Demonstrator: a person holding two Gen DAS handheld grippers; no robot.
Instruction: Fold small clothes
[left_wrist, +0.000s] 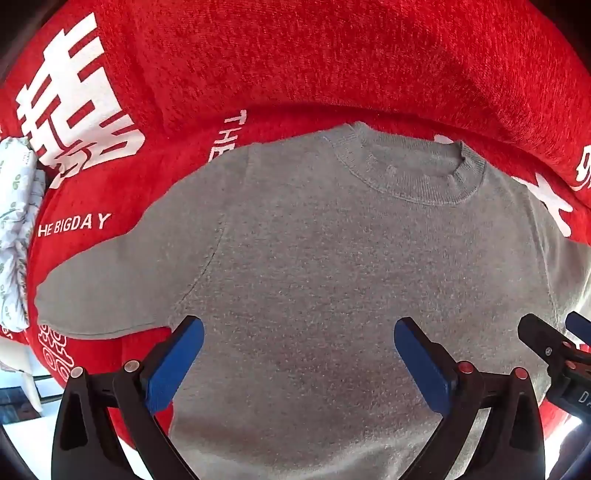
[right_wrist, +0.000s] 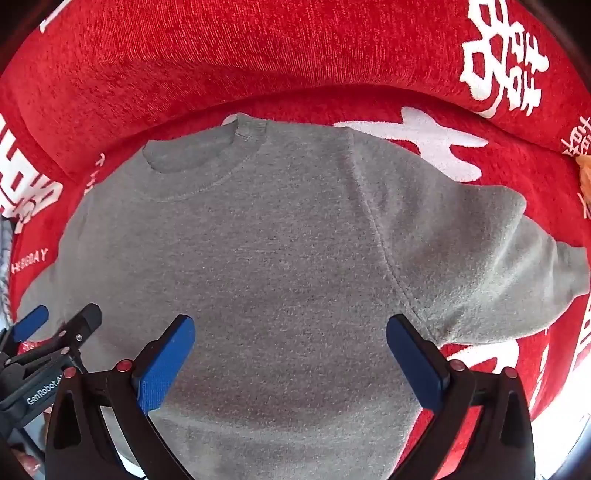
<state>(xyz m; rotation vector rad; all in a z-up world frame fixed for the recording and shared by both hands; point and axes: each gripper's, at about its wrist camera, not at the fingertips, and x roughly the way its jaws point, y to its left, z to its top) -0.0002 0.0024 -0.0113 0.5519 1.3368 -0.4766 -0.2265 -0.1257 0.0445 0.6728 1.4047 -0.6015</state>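
A small grey sweater (left_wrist: 314, 258) lies flat and face up on a red cover, collar (left_wrist: 410, 173) at the far side and both sleeves spread out. It also shows in the right wrist view (right_wrist: 280, 258). My left gripper (left_wrist: 299, 339) is open and empty above the sweater's lower left body, near the left sleeve (left_wrist: 110, 288). My right gripper (right_wrist: 291, 339) is open and empty above the lower right body, near the right sleeve (right_wrist: 491, 266). Each gripper shows at the edge of the other's view.
The red plush cover (left_wrist: 295, 62) with white characters and lettering rises behind the sweater like a cushion. A white patterned cloth (left_wrist: 18, 229) lies at the far left. An orange object (right_wrist: 585, 173) shows at the right edge.
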